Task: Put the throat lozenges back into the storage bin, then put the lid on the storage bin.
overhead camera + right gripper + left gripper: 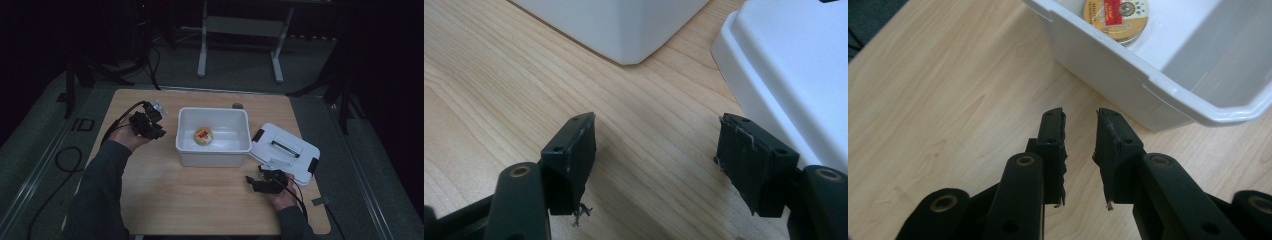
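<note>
My left gripper point(1080, 125) hangs just off the bin point(1168, 95), jaws slightly apart and empty. The tin point(1116, 14) sits inside, ahead. Right gripper point(656, 135) gapes empty beside the lid point(794, 65), ready to grab it.

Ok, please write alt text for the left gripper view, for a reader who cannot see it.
The left gripper hangs over a wooden table, its two black jaws a little apart with nothing between them. Just beyond them stands a white bin, and a round yellow tin with a red label lies inside it.
</note>
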Demonstrator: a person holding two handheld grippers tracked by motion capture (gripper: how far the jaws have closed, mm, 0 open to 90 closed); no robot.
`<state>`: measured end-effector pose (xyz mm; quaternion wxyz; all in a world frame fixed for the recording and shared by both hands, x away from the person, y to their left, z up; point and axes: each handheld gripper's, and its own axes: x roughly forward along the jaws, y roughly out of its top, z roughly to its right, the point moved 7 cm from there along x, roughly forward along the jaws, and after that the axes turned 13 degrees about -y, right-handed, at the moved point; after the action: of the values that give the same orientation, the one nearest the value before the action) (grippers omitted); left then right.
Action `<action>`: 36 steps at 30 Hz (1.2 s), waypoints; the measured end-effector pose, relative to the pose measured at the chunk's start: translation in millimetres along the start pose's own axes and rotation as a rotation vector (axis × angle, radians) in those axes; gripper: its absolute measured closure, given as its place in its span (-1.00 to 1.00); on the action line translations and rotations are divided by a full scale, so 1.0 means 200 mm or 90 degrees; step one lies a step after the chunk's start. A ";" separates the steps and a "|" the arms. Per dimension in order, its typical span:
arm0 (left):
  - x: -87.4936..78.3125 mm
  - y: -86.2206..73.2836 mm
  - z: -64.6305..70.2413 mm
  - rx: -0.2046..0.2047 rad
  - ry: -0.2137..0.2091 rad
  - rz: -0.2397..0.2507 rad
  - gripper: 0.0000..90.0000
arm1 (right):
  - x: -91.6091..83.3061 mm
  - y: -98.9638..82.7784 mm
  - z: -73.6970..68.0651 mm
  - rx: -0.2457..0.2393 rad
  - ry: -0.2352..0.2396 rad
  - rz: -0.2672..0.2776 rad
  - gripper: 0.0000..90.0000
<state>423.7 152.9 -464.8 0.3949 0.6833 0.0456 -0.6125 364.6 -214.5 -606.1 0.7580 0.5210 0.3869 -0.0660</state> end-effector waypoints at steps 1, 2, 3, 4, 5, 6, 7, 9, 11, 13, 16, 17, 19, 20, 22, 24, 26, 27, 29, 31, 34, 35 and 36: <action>0.00 -0.01 0.00 0.000 0.000 0.002 0.60 | 0.00 0.00 0.00 0.000 0.000 0.000 -0.30; 0.01 -0.02 0.00 -0.004 -0.003 0.004 0.60 | 0.00 0.00 0.00 -0.001 0.000 0.001 -0.30; 0.01 -0.02 0.00 -0.004 -0.003 0.004 0.59 | 0.00 0.00 0.00 -0.001 0.000 0.001 -0.30; 0.02 -0.03 -0.01 -0.006 -0.003 0.003 0.59 | 0.00 0.00 0.00 0.000 0.000 0.000 -0.30; 0.02 -0.04 -0.01 -0.006 -0.003 0.001 0.57 | 0.00 0.00 0.00 0.000 0.000 0.000 -0.30; 0.03 -0.04 -0.01 -0.008 -0.003 0.003 0.57 | 0.00 0.00 0.00 0.000 0.000 0.000 -0.30; 0.03 -0.05 -0.01 -0.012 -0.004 0.006 0.57 | 0.00 0.00 0.00 0.000 0.000 0.000 -0.30; 0.04 -0.06 -0.01 -0.012 -0.006 0.005 0.55 | 0.00 0.00 0.00 0.000 0.000 0.000 -0.30; 0.05 -0.07 -0.01 -0.015 -0.007 0.007 0.54 | 0.00 0.00 0.00 0.000 0.000 0.000 -0.30; 0.07 -0.09 -0.02 -0.021 -0.011 0.009 0.53 | 0.00 0.00 0.00 0.000 0.000 0.000 -0.30; 0.09 -0.11 -0.03 -0.030 -0.012 0.011 0.51 | 0.00 0.00 0.00 0.000 0.000 0.000 -0.30; 0.09 -0.12 -0.03 -0.033 -0.011 0.012 0.51 | 0.00 0.00 0.00 0.000 0.000 0.000 -0.30; 0.10 -0.13 -0.03 -0.039 -0.012 0.016 0.51 | 0.00 0.00 0.00 0.000 0.000 0.000 -0.30; 0.10 -0.14 -0.04 -0.041 -0.012 0.019 0.51 | 0.00 0.00 0.00 0.000 0.000 0.000 -0.30; 0.11 -0.15 -0.04 -0.040 -0.010 0.022 0.51 | 0.00 0.00 0.00 0.000 0.000 0.000 -0.30; 0.12 -0.16 -0.04 -0.044 -0.012 0.026 0.50 | 0.00 0.00 0.00 0.000 0.000 0.000 -0.30; 0.14 -0.18 -0.04 -0.045 -0.008 0.030 0.47 | 0.00 0.00 0.00 -0.002 0.002 0.000 -0.31; 0.14 -0.18 -0.04 -0.045 -0.008 0.030 0.45 | 0.00 0.00 0.00 -0.002 0.002 0.000 -0.31; 0.16 -0.20 -0.04 -0.051 -0.001 0.036 0.43 | 0.00 0.00 0.00 -0.007 0.008 0.001 -0.32; 0.17 -0.22 -0.05 -0.059 0.003 0.049 0.41 | 0.00 0.00 0.00 -0.007 0.007 0.000 -0.32; 0.19 -0.24 -0.05 -0.069 0.009 0.069 0.39 | 0.00 0.00 0.00 -0.007 0.008 0.001 -0.32; 0.21 -0.25 -0.05 -0.071 0.012 0.073 0.38 | 0.00 0.00 0.00 -0.006 0.007 0.000 -0.32; 0.22 -0.26 -0.05 -0.074 0.012 0.075 0.38 | 0.00 0.00 0.00 -0.004 0.006 0.000 -0.31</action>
<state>412.9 176.2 -528.6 0.4691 0.6665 0.0448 -0.5778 364.6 -214.9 -606.1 0.7579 0.5186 0.3908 -0.0624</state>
